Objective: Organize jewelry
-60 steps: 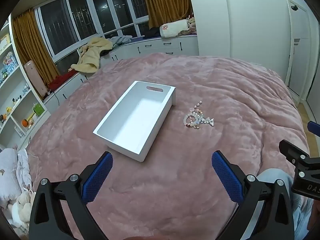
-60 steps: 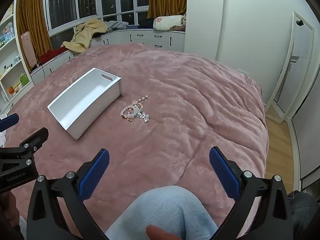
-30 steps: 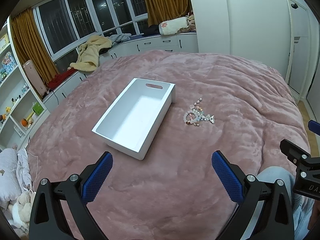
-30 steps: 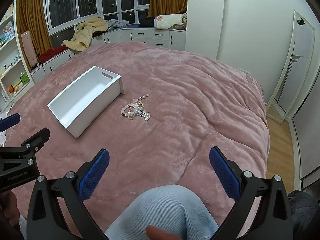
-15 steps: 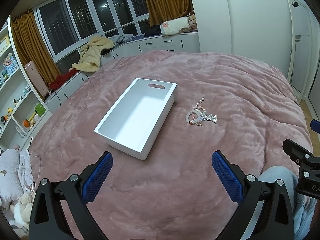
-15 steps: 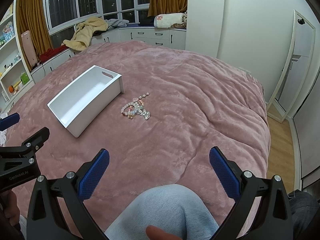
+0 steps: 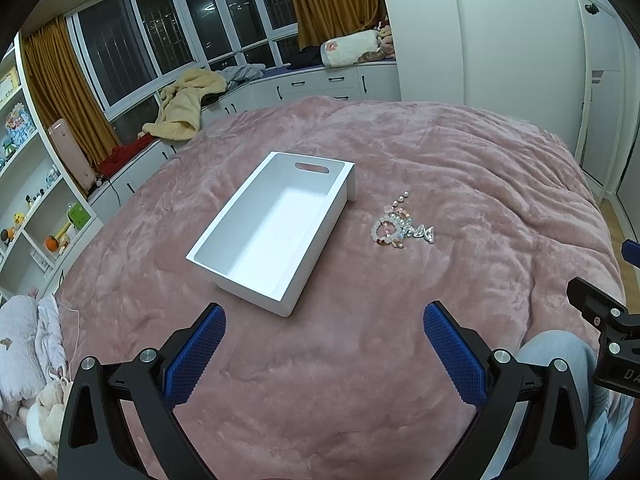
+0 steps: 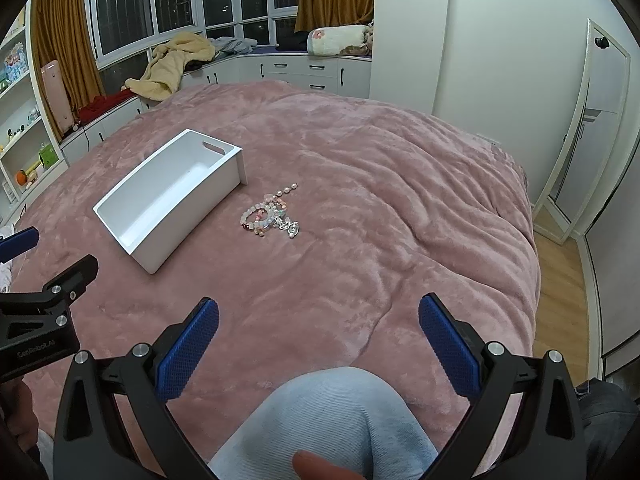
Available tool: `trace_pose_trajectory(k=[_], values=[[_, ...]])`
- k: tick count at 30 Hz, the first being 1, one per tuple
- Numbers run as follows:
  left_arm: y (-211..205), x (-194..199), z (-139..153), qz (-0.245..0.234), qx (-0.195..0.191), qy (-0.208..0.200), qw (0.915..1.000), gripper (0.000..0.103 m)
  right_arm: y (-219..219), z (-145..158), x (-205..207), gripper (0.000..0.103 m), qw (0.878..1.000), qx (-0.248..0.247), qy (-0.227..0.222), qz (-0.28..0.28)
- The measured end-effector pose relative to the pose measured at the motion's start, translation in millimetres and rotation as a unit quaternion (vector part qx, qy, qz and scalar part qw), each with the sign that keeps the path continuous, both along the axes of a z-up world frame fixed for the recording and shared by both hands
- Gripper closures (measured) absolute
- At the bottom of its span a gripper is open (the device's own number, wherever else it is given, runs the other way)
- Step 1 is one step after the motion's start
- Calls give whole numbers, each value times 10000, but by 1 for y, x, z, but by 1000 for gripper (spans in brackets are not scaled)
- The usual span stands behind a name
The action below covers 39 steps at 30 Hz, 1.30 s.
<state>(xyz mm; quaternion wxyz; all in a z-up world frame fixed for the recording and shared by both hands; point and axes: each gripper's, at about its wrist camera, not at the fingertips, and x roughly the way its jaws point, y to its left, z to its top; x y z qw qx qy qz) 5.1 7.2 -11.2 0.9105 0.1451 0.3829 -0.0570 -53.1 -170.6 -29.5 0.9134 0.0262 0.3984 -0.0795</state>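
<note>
A pink plush bedspread (image 7: pixel 460 168) covers the whole working surface, soft and rumpled, so anything set on it is expected to sink slightly and to give no firm backing for a pinch. On it a white rectangular storage bin (image 7: pixel 224 258) is seen lying open and empty, a handle slot cut in its far end wall; being rigid plastic, it is judged light and liable to slide on the pile if nudged. Just beside the bin's right side, apart from it, a small heap of jewelry (image 7: pixel 400 224) rests on the bedspread: beaded bracelets tangled together, a short strand of pearl-like beads running away from the pile, and a silver charm piece at its right edge. The heap is judged light, limp and slippery, with smooth round beads likely to roll off the pads and thin cords that could snag or snap if pulled while knotted. Hold is best taken across a bracelet loop where it stands proud of the fabric, not on a single bead. The left gripper (image 7: pixel 324 330) is held low and well short of the bin, its blue-padded jaws spread wide and nothing between them. The right gripper (image 8: pixel 318 320) is likewise spread wide and empty, over a knee in pale denim (image 8: pixel 332 420), well apart from the jewelry
</note>
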Motion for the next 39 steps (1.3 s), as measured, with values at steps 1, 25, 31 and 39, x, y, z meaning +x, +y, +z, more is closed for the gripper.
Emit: trace_pose_trajectory(k=[1,25,31,39], values=[[0,0,0,1,-1,-5,10000,3,0,0,0,4,10000,-8,-2,-4],[-2,0,-8,47,-22,82,10000,3,-5,-2,0,4,9999,25,5,-101],[-3,1,-9,56,-22,93,9999,3,-6,-4,0,4,9999,79,17,-120],[-4,5,-11,15,-19,183,9998,3,-9,-5,4,4,9999,125,53,-98]])
